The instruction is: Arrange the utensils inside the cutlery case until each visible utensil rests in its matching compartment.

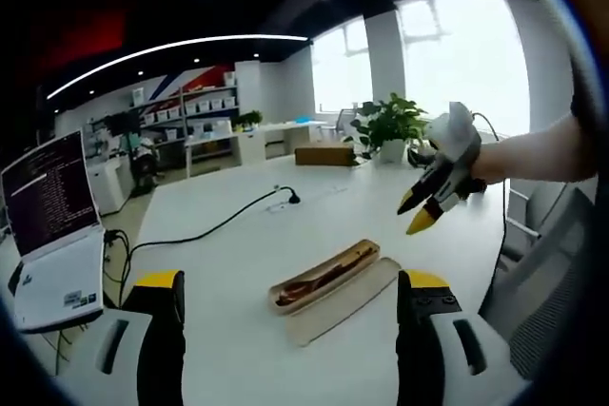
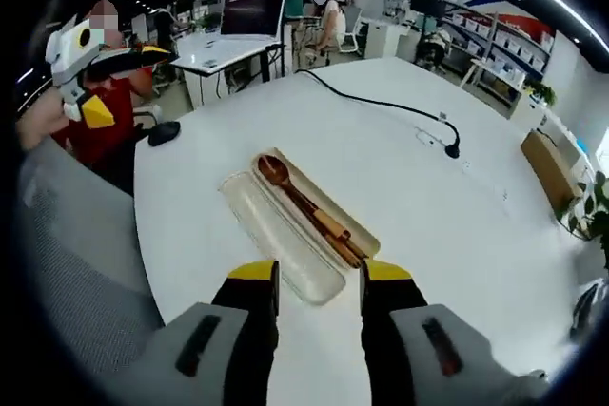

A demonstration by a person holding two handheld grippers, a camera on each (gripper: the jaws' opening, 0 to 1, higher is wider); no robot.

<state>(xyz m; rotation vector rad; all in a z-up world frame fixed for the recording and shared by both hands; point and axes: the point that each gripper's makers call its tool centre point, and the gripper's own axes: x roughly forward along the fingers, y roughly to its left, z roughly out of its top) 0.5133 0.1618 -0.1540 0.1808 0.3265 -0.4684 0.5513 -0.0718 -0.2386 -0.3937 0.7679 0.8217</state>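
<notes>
- The cutlery case [image 2: 319, 219] lies open on the tabletop [image 2: 457, 235], just ahead of the right gripper [image 2: 318, 284], long axis running away leftward.
- Both grippers' jaws are parted, empty; the left gripper [image 1: 290, 297] sits farther back.

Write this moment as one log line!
left gripper: open, empty | right gripper: open, above case | wooden spoon in case | lid beside
</notes>
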